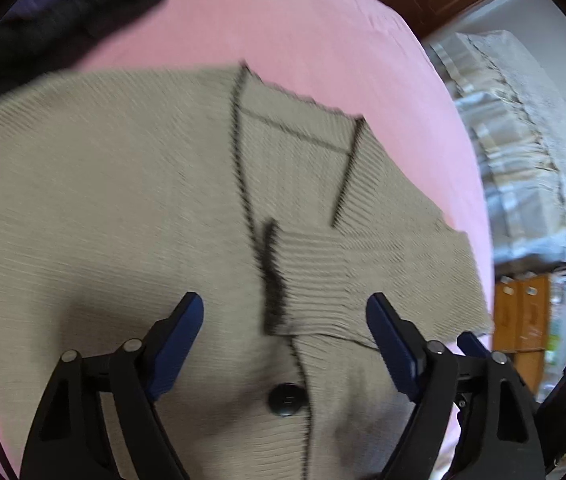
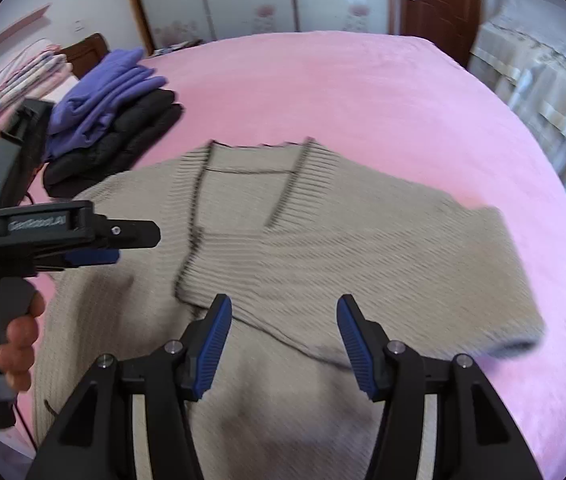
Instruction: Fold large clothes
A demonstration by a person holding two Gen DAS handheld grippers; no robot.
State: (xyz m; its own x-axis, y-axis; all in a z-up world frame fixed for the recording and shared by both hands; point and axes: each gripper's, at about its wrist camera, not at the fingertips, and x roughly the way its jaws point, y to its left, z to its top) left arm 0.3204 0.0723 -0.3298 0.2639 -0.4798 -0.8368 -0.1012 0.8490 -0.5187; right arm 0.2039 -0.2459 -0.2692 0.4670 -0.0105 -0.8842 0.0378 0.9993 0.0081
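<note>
Beige ribbed cardigan [image 2: 323, 240] blurred on pink bedspread [image 2: 363, 88], lower hem hidden, both hand-held grippers [image 1: 285, 312] [image 2: 284, 316] spread, empty.

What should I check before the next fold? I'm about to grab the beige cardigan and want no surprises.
1. Left gripper open, nothing between the pads: ok.
2. Right gripper open, empty: ok.
3. Beige cardigan lying on the pink bedspread, sleeve folded across the front: ok.
4. Stack of folded clothes apart from the cardigan: cannot tell, edges look close.
5. Black button side facing up: ok.
</note>
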